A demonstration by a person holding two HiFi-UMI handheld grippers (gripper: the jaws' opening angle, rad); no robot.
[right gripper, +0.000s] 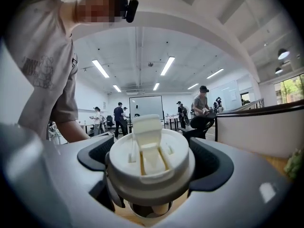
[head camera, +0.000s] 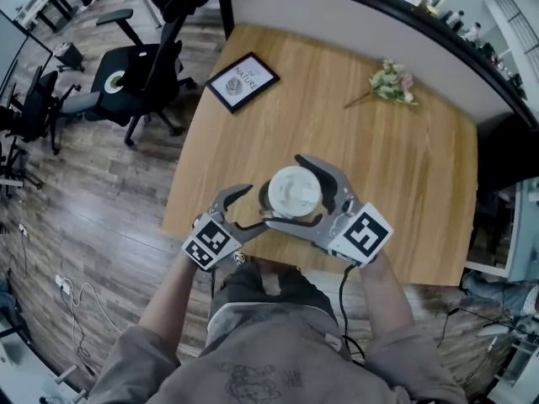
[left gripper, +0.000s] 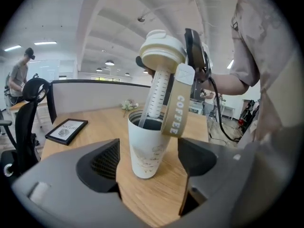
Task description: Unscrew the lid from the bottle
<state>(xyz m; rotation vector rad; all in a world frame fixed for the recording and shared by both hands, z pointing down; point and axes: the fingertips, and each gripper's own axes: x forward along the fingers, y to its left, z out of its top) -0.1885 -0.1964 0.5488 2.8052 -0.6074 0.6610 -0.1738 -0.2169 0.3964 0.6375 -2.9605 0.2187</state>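
White lid (left gripper: 161, 51), judged unscrewed, is clamped in the right gripper (right gripper: 151, 160) above the bottle (left gripper: 145, 146), which is straddled untouched by the left gripper's (left gripper: 149, 160) parted jaws.

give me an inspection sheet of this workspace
surface: wooden table, pale grain
job's things: white bottle upright on table; lid lifted off, its tube dipping into the mouth
clutter: framed picture, flower sprig, both at far side
grippers: left tool open around bottle, not pressing; right tool shut on lid
cables: cable hangs from right tool; leads on floor
surroundings: office chairs, wood floor, people beyond
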